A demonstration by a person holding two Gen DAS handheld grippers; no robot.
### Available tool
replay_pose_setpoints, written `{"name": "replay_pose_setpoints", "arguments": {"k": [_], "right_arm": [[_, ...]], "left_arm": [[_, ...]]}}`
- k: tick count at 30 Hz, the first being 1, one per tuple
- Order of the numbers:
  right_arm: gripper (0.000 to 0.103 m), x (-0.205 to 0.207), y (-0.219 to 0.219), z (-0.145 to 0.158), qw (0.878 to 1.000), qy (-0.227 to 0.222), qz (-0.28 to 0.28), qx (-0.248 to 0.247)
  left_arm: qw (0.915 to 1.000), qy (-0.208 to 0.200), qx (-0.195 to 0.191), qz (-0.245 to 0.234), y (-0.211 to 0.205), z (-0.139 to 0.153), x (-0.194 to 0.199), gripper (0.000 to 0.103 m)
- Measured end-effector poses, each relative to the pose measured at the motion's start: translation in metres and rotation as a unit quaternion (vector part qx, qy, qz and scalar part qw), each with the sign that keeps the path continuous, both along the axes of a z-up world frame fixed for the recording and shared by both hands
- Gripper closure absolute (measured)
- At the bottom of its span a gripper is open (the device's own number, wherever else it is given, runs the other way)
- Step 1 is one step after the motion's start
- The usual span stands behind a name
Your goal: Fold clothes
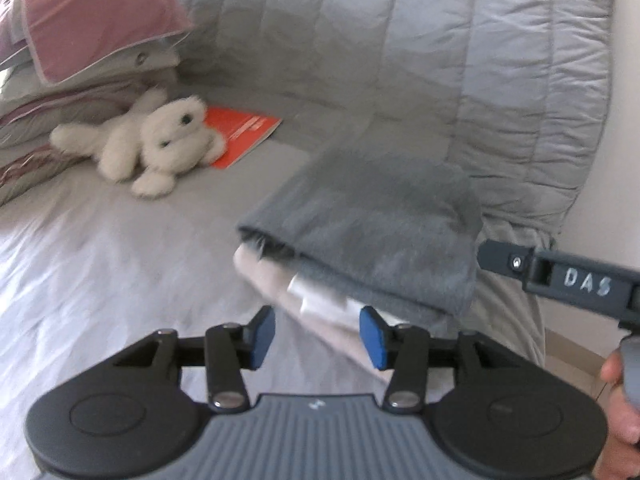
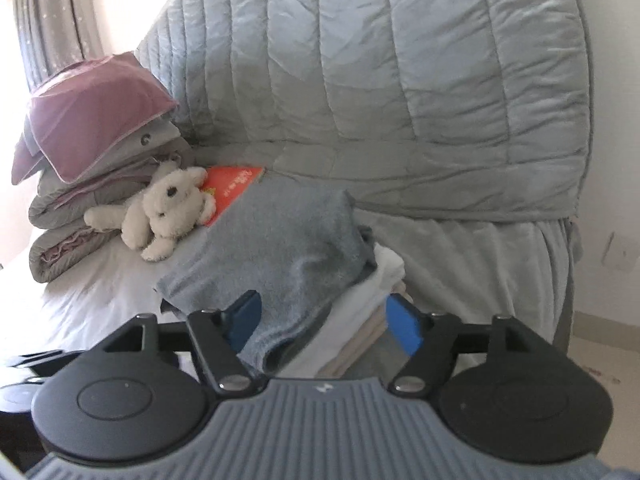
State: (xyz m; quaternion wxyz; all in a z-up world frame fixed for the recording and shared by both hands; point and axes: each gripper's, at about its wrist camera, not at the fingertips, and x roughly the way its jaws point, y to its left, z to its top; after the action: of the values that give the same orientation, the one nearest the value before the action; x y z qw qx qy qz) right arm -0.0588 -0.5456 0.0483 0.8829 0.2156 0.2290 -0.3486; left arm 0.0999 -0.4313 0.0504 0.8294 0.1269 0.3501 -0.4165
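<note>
We saw the grey quilt (image 2: 380, 100) filling the upper right of both frames, draped over the far side of the bed (image 1: 80, 260). The bed's pale sheet took the lower left of the left wrist frame. A stack of folded bedding (image 2: 92, 184) with a pink cover on top sat at upper left. The grey sweater (image 2: 280, 248) lay folded at frame centre, on top of a pile of folded white and beige clothes (image 2: 360, 320) near the bed's edge. A white plush toy (image 2: 168, 208) lay left of centre, against the bedding stack, its head on an orange booklet (image 2: 232, 184). The left gripper (image 1: 316, 336) had its jaws apart at bottom centre, nothing clamped; the white clothes showed between and behind the pads, contact unclear through blur. The right gripper (image 2: 324, 320) had its jaws wide, sweater hem and pile edge in the gap, pads not pressing on either.
</note>
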Motion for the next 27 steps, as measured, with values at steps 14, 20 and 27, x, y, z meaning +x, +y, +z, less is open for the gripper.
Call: {"name": "replay_pose_setpoints", "arguments": {"k": [14,20,27], "right_arm": [[0.000,0.003,-0.003,-0.005,0.993,0.089,-0.059,0.045],[0.000,0.000,-0.012,-0.009,0.986,0.111,-0.081,0.097],[0.000,0.007,-0.001,-0.007,0.987,0.124,-0.069,0.077]], "left_arm": [[0.9922,0.011,0.110,0.057,-0.003,-0.002,-0.012,0.001],[0.9881,0.014,0.143,0.056,-0.010,-0.013,-0.015,0.001],[0.9886,0.015,0.142,0.048,-0.014,-0.011,-0.015,0.001]]}}
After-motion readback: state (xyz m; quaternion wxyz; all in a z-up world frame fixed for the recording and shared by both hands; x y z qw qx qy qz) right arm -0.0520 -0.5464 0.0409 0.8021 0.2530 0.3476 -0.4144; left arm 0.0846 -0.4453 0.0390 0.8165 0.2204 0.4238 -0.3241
